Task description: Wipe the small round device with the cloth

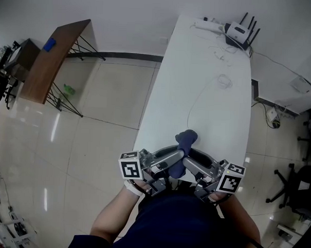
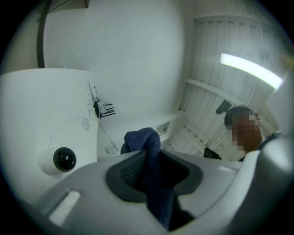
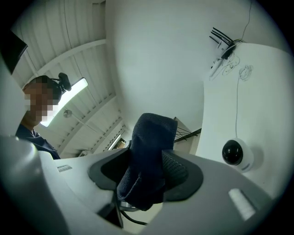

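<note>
A dark blue cloth (image 1: 185,140) rises between my two grippers over the near end of the white table (image 1: 198,87). My left gripper (image 1: 175,158) is shut on the cloth (image 2: 154,151), which runs down between its pads. My right gripper (image 1: 191,159) stands open; the cloth (image 3: 149,151) hangs between its jaws and leans on the right pad, away from the left one. The small round device (image 2: 59,159), white with a black dome, sits on the table just beyond the jaws; the right gripper view has this device (image 3: 236,153) to the right. The head view does not show it.
A router with antennas (image 1: 237,33) and a power strip (image 1: 208,25) sit at the table's far end, with a thin cable (image 1: 198,97) trailing toward me. A wooden side table (image 1: 50,60) stands at the left, an office chair (image 1: 296,189) at the right.
</note>
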`<action>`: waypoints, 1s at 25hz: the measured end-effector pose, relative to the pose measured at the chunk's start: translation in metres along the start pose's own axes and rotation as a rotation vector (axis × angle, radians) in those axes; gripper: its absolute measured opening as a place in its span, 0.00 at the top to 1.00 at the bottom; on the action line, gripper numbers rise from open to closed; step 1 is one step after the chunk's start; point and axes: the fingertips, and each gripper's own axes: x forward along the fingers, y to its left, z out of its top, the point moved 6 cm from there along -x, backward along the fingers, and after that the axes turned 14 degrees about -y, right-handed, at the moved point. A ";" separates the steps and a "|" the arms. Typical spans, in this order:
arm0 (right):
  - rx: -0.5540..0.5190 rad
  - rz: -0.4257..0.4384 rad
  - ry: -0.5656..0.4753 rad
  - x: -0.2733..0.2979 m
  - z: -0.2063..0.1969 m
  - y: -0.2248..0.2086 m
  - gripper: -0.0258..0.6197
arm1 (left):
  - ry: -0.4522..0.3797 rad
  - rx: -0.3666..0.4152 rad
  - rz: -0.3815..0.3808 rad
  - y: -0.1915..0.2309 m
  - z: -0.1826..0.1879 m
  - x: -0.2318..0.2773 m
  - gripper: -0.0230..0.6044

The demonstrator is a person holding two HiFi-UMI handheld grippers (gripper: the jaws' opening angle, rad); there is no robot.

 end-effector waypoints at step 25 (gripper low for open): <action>-0.575 -0.495 0.066 -0.027 0.032 -0.082 0.80 | 0.211 0.561 0.385 0.073 0.016 -0.020 0.86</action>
